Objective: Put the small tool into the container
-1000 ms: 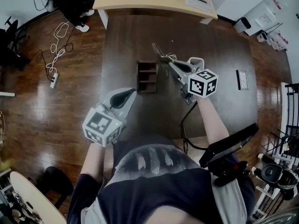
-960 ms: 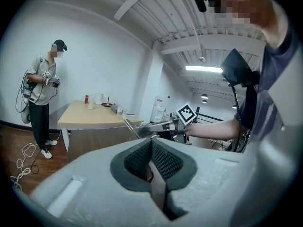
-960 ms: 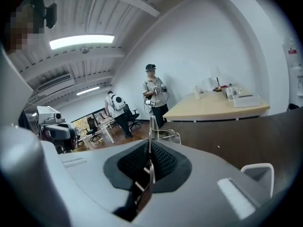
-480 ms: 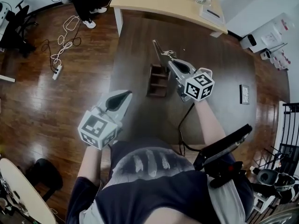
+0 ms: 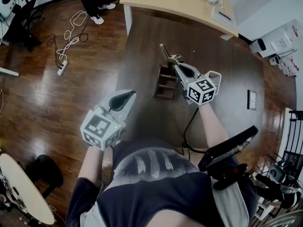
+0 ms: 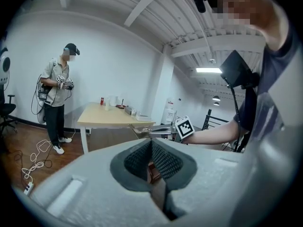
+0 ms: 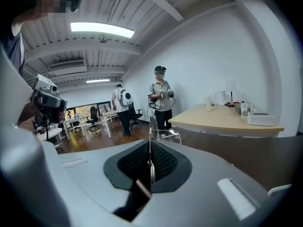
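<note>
A small brown wooden container [image 5: 165, 82] with open compartments stands on the dark table [image 5: 227, 70]. My right gripper [image 5: 176, 63] hovers just right of its far end, shut on a thin metal tool [image 5: 166, 54] that points away from me. In the right gripper view the tool [image 7: 152, 125] stands upright between the closed pads of the right gripper [image 7: 150, 148]. My left gripper [image 5: 128, 95] hangs over the table's near left edge, shut and holding nothing. In the left gripper view its pads meet at the left gripper [image 6: 151, 144], with the right gripper's marker cube [image 6: 184, 126] beyond.
A light wooden table [image 5: 180, 4] with a few items stands past the dark one. A small dark framed object [image 5: 251, 100] lies far right. A black cable [image 5: 189, 122] runs over the near edge. White cables [image 5: 71, 30] lie on the floor. A person [image 6: 57, 98] stands left.
My right gripper with the tool has drifted left, closer to the container. The left gripper has hardly moved. The head view has shifted a little.
</note>
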A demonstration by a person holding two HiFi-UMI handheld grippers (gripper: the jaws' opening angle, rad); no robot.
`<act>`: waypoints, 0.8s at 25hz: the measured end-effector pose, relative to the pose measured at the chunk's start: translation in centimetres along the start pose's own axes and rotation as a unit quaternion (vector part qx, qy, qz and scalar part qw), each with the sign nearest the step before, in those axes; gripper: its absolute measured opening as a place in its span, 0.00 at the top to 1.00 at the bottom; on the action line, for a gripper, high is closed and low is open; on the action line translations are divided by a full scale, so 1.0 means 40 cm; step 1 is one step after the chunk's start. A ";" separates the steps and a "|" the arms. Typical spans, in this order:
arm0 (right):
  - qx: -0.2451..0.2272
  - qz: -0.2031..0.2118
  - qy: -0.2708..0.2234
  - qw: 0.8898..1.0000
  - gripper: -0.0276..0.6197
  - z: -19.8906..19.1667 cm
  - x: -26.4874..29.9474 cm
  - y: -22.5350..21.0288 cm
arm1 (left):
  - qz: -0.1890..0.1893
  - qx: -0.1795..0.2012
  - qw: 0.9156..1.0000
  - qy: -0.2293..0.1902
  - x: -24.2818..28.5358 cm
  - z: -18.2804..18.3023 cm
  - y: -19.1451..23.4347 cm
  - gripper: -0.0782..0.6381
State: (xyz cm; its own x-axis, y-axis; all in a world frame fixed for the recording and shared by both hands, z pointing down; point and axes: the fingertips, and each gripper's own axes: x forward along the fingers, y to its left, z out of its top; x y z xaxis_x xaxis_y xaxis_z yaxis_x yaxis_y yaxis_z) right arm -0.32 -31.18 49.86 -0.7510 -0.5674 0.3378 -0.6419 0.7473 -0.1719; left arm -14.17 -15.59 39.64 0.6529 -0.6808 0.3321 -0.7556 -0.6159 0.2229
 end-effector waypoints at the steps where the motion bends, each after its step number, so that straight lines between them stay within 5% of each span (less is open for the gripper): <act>1: -0.004 -0.004 0.002 1.000 0.94 -0.011 0.002 0.000 | -0.001 0.001 1.000 0.001 0.000 -0.001 0.001 0.89; 20: -0.084 -0.013 0.093 0.992 0.92 -0.148 0.012 0.055 | -0.010 0.016 1.000 0.022 0.001 -0.017 0.001 0.89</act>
State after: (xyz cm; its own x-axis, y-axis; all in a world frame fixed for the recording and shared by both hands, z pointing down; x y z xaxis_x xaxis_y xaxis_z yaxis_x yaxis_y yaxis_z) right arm -1.19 -27.75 55.12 -0.6832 -0.5254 0.5071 -0.6138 0.7894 -0.0090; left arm -14.22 -15.40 40.27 0.6650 -0.6502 0.3675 -0.7393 -0.6430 0.2001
